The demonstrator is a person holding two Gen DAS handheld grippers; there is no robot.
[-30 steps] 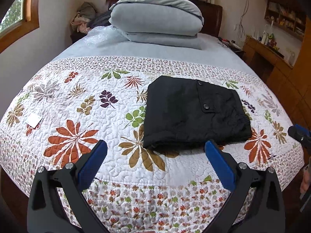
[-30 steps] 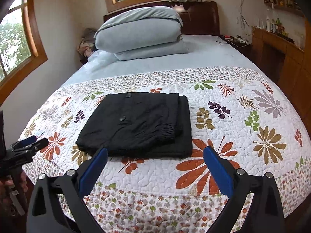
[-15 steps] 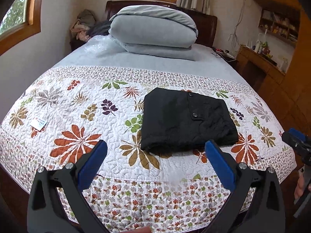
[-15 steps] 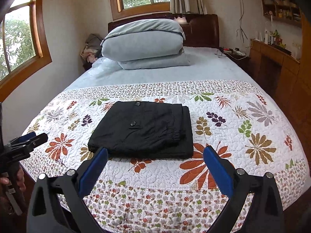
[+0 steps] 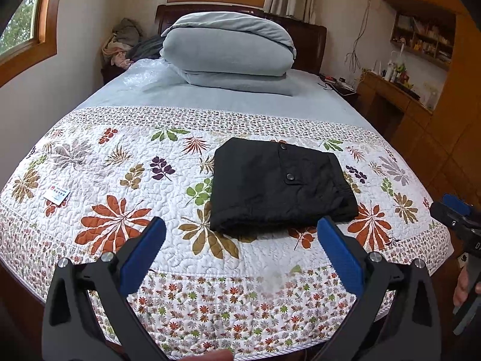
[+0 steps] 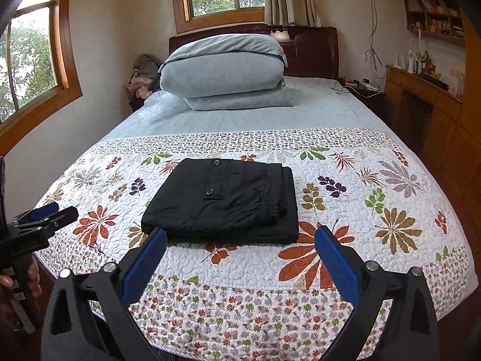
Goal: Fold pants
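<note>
The black pants lie folded into a compact rectangle on the floral quilt, with two snap buttons facing up. They also show in the right wrist view. My left gripper is open and empty, held back over the bed's foot edge, short of the pants. My right gripper is open and empty, also back from the pants. Each gripper shows at the edge of the other's view: the right one, the left one.
A folded grey duvet is stacked at the headboard. A small white card lies on the quilt at the left. A wooden desk and shelves stand along the right wall. A clothes pile sits in the far left corner.
Both grippers have pulled back and risen away from the pants, so more of the bed and room shows. The pants have not moved. Both grippers stay open.
</note>
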